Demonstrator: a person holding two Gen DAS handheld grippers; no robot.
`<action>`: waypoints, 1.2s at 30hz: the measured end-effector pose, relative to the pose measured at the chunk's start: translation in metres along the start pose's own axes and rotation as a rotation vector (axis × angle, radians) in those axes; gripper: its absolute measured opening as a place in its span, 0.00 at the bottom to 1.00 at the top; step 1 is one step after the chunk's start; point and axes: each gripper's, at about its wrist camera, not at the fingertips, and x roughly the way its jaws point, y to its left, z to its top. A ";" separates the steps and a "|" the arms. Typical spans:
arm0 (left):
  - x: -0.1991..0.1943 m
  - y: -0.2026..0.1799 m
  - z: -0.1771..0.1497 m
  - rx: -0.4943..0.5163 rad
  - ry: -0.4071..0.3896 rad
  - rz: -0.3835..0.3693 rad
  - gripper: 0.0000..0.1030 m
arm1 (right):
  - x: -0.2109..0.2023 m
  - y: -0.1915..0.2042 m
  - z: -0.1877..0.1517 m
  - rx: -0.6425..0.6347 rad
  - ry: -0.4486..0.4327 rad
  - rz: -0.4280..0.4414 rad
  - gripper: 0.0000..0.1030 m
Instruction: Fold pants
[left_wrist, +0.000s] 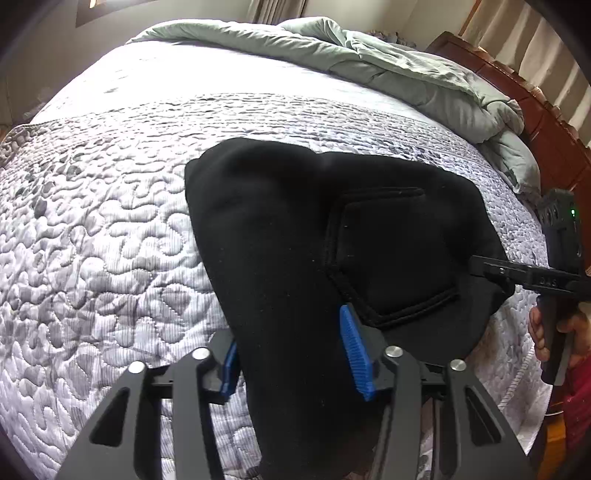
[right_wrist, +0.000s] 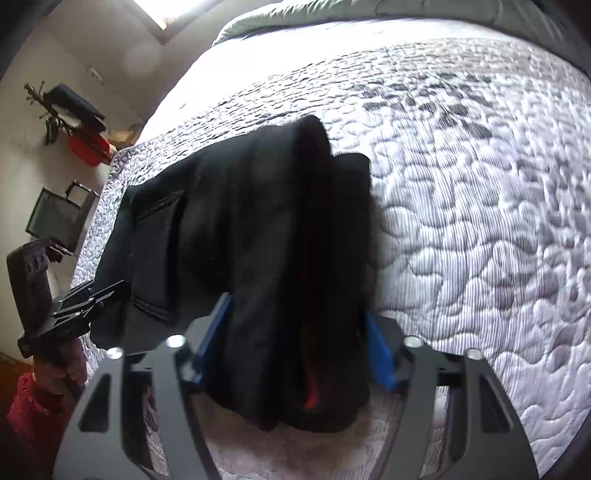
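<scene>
left hand-held gripper (left_wrist: 291, 363) has its blue pads (left_wrist: 355, 352) clamped on a thick fold of the black pants (left_wrist: 295, 229). right hand-held gripper (right_wrist: 295, 354) likewise pinches a bunched end of the same pants, red lining showing in the folds. pants lie folded on the quilted grey bedspread (left_wrist: 92, 229) near the bed edge, back pocket (left_wrist: 388, 254) up. grey duvet (left_wrist: 369, 62) heaped at far side, wooden headboard (left_wrist: 535, 122) behind.

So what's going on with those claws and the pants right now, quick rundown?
Left claw shut on pants. Right claw shut on pants too. Pants bunched, partly folded, on the quilt. Nothing in the way.
</scene>
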 end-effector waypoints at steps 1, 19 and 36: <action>0.001 0.000 -0.001 0.008 -0.006 0.008 0.58 | -0.001 -0.004 -0.004 0.008 -0.008 0.011 0.75; -0.060 -0.036 -0.051 0.063 -0.139 0.302 0.77 | -0.060 0.078 -0.022 -0.081 -0.117 0.126 0.79; -0.044 -0.029 -0.059 -0.030 -0.017 0.286 0.82 | -0.041 0.080 -0.051 -0.050 -0.058 -0.102 0.85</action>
